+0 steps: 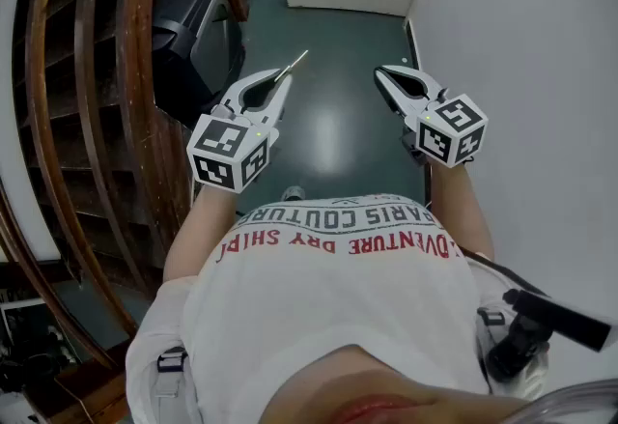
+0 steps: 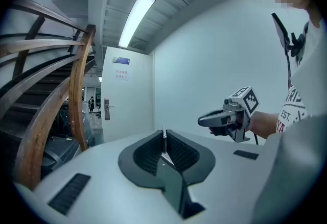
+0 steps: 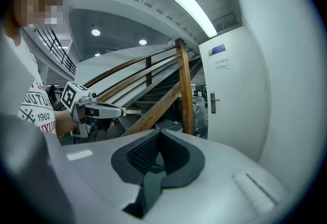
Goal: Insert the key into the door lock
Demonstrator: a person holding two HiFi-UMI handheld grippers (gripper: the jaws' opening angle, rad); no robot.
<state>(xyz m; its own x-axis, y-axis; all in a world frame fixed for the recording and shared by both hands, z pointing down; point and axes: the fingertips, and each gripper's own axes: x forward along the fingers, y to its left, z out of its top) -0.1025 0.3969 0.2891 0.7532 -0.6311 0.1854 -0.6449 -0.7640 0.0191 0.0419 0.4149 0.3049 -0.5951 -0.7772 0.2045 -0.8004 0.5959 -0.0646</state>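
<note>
Left hand-held gripper [image 1: 282,79] pinches the key [image 1: 295,62]; right hand-held gripper [image 1: 380,75] closed, empty. Only the gripper views show the door [image 2: 127,103].

A curved wooden stair rail [image 1: 135,74] fills the left side of the head view, with a black machine [image 1: 188,31] beside it at the upper left. A dark green floor [image 1: 328,123] runs up the middle, and a white wall [image 1: 521,45] takes the right. A white T-shirt [image 1: 338,306] with red and grey print lies across the bottom. A long ceiling lamp [image 2: 135,19] glows upper left in the left gripper view.
</note>
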